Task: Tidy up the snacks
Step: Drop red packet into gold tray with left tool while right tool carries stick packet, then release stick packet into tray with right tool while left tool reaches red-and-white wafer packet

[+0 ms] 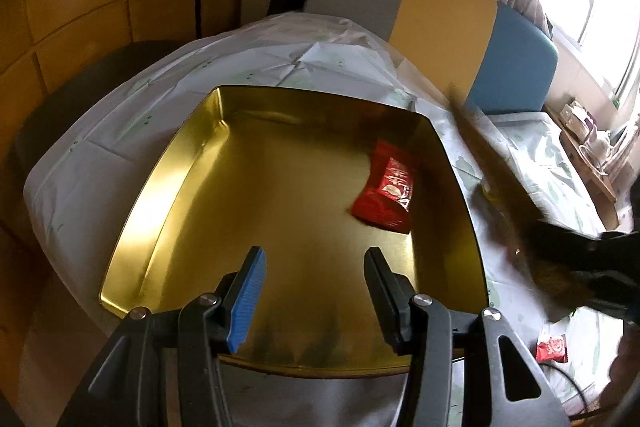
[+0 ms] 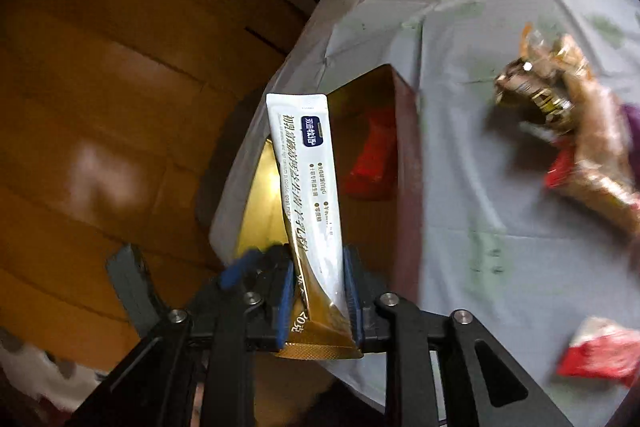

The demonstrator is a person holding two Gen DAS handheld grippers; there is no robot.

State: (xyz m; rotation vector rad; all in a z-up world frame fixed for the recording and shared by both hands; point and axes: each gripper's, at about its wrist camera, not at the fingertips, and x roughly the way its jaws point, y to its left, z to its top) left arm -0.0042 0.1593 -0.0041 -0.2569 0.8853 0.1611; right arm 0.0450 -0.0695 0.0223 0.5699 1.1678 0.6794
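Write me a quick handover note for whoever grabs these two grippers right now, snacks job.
Left gripper: open, empty, over the near edge of the gold tin tray.
Right gripper: shut on a white-and-gold stick sachet, held beside the tray, not yet in it.
Done: one red packet lies in the tray.
Left: drop the sachet in, then collect the loose snacks on the tablecloth: brown-wrapped pile and red packet.
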